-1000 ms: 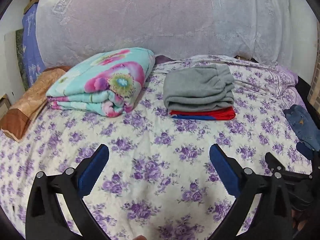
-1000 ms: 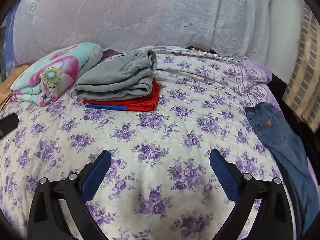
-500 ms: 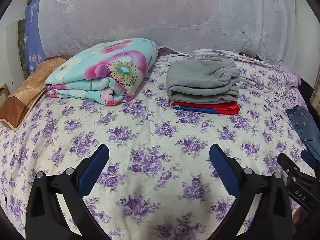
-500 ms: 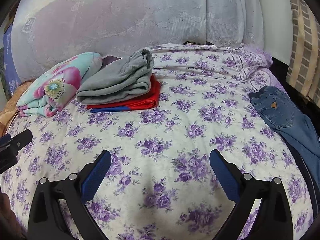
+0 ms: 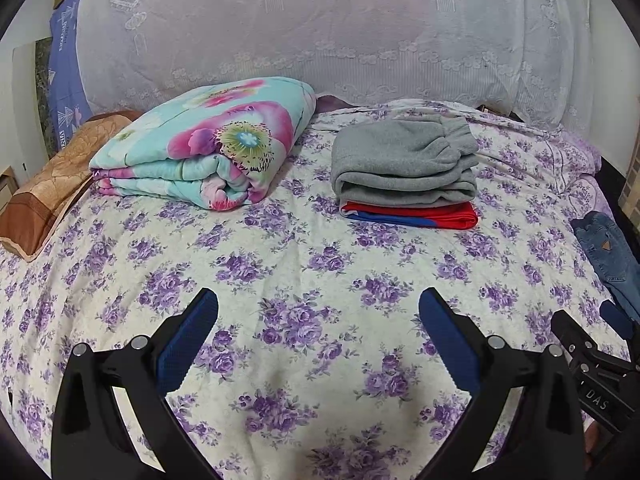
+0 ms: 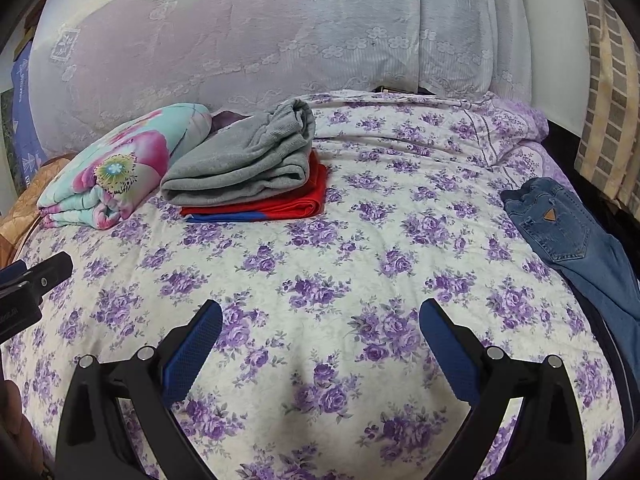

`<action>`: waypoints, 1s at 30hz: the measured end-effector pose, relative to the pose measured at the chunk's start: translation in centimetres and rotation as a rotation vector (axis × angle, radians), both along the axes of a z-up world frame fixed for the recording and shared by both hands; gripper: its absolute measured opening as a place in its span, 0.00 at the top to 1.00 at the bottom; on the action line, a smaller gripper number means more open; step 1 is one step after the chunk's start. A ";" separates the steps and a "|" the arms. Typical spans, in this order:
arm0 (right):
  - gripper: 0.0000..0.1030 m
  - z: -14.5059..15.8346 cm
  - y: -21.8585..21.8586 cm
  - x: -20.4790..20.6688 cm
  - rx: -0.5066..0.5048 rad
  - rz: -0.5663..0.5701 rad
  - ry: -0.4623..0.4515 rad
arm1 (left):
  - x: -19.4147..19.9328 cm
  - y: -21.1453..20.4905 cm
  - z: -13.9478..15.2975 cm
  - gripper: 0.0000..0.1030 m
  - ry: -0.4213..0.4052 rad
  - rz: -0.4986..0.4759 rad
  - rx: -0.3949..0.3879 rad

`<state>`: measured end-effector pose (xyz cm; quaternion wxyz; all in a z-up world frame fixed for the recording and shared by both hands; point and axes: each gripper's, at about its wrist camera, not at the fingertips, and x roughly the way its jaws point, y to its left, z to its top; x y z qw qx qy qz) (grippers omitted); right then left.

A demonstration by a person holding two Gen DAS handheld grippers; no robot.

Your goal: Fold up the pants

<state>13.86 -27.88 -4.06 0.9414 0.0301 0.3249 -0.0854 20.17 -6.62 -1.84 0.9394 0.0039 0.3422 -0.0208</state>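
Blue-padded, your left gripper and right gripper both hover spread wide and empty over the purple-flowered bedsheet. Your blue jeans lie unfolded at the bed's right edge, well apart from both. Farther back, folded grey sweatpants top a red garment, beside a floral quilt.

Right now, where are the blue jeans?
The blue jeans lie unfolded at the bed's right edge, draping over the side in the right wrist view, well right of the grey pants stacked on a red garment.
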 end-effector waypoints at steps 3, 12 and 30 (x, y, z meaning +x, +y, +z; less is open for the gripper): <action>0.03 0.0 0.0 0.0 0.003 0.001 0.002 | 0.0 0.0 0.0 0.05 0.000 0.002 0.001; 0.04 0.1 0.0 0.0 0.000 0.006 0.006 | -0.1 0.0 0.0 0.05 0.001 0.004 0.000; 0.03 0.1 0.2 -0.1 0.000 0.005 0.006 | 0.0 -0.1 -0.3 0.05 0.015 -0.006 -0.003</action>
